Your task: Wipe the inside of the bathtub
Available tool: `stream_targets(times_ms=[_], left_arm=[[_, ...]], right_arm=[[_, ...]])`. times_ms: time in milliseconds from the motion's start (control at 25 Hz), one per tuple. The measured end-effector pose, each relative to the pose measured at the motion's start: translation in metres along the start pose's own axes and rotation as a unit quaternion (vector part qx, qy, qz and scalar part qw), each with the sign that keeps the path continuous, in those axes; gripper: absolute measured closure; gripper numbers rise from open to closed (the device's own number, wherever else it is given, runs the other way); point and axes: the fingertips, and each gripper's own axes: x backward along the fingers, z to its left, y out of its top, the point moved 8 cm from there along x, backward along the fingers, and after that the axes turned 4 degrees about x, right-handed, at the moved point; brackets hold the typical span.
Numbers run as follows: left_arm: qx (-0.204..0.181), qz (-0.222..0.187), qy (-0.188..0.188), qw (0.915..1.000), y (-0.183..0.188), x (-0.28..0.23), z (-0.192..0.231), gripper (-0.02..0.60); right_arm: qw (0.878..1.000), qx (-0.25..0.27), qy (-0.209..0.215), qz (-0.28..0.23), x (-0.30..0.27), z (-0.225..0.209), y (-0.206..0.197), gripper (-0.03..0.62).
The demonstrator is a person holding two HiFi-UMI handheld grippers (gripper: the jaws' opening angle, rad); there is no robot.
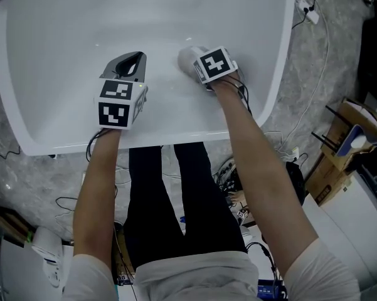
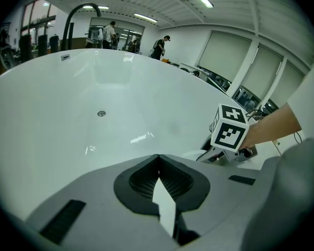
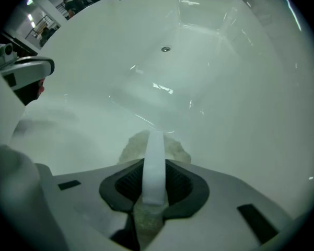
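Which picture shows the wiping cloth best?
The right gripper view: the cloth sits close, pinched in the right gripper. The head view shows a pale lump; the left gripper view barely shows it.

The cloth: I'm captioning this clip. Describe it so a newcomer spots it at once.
Start at the large white bathtub; two grippers reach inside it. The cloth is the pale fuzzy wad with a white strap, clamped in the right gripper; the left gripper holds nothing.
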Motion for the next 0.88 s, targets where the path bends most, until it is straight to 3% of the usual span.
stream_targets(times_ms=[280,880], left_arm=[[-0.008,0.001,-0.001,1.0,0.001,-0.012,-0.007,0.571],[-0.016,0.018,0.031,0.9992,-0.007,-0.036,0.046,0.571]], right_arm=[[0.999,0.028,-0.014,0.006,-0.011,0.001,0.004,0.499],[0.999,0.037,-0.016,0.009,-0.072,-0.016,0.035,0.499]])
